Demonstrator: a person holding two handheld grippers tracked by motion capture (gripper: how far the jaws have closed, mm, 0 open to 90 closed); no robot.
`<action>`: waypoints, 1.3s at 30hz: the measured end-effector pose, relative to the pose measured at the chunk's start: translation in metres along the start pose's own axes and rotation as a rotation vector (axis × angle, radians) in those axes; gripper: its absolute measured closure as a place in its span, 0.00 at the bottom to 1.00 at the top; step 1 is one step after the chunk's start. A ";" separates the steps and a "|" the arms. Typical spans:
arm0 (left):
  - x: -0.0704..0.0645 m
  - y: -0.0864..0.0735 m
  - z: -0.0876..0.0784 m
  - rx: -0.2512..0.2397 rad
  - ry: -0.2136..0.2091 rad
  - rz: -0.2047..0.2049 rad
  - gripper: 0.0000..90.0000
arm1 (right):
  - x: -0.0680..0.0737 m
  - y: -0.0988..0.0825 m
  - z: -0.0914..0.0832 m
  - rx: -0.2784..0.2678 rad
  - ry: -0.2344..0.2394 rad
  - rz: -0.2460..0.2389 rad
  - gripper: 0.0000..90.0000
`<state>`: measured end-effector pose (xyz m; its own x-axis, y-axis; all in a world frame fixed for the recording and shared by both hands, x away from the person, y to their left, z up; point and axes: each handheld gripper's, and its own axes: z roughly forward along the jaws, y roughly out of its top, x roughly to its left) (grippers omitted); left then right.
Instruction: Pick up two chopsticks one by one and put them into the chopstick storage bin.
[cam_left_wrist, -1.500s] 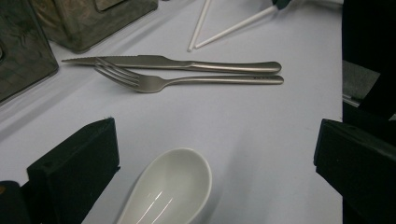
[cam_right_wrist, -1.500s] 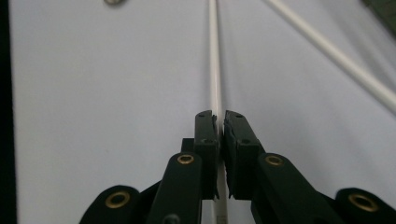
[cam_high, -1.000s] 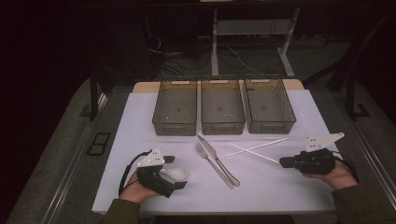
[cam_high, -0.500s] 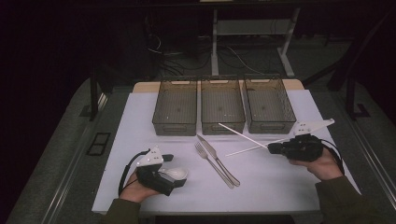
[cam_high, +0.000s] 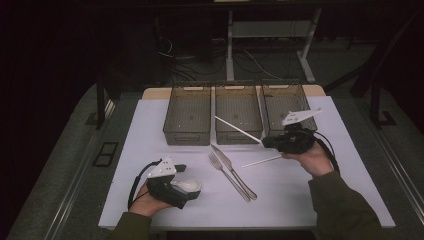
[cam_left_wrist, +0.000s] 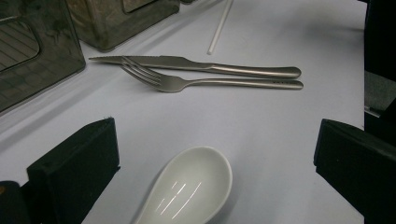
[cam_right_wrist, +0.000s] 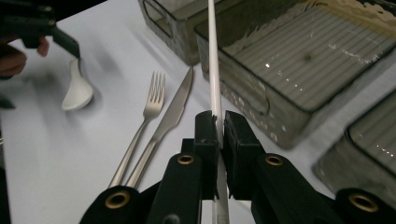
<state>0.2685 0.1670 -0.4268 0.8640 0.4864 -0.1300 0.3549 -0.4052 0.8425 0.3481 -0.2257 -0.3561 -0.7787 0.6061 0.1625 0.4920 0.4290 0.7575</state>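
Chopstick (cam_right_wrist: 213, 70) clamped between right fingers (cam_right_wrist: 205, 135)

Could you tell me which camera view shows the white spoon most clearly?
The left gripper view: the spoon lies close between open jaws, its bowl glossy. The high view shows it small beside the left gripper; the right gripper view shows it far off.

White spoon's (cam_left_wrist: 187, 186) handle cut off at left gripper view's bottom edge

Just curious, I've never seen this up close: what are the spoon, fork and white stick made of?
Spoon: probably glazed ceramic; glossy white with sharp highlights. Fork: brushed metal, likely stainless steel; grey satin sheen. Stick: matte white, perhaps plastic; too thin to be sure.
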 end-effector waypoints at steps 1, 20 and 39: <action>0.000 0.000 0.000 -0.002 -0.001 0.001 0.00 | 0.001 0.005 0.005 0.004 -0.005 0.000 0.94; -0.004 0.002 0.003 -0.012 -0.012 0.004 0.00 | 0.007 0.082 0.081 0.056 -0.073 0.043 0.94; -0.007 0.005 0.003 -0.027 -0.036 0.011 0.00 | 0.010 0.141 0.161 0.139 -0.161 0.080 0.93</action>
<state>0.2654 0.1593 -0.4237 0.8802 0.4536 -0.1393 0.3361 -0.3889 0.8578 0.4725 -0.0511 -0.3495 -0.6679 0.7365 0.1071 0.6074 0.4562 0.6503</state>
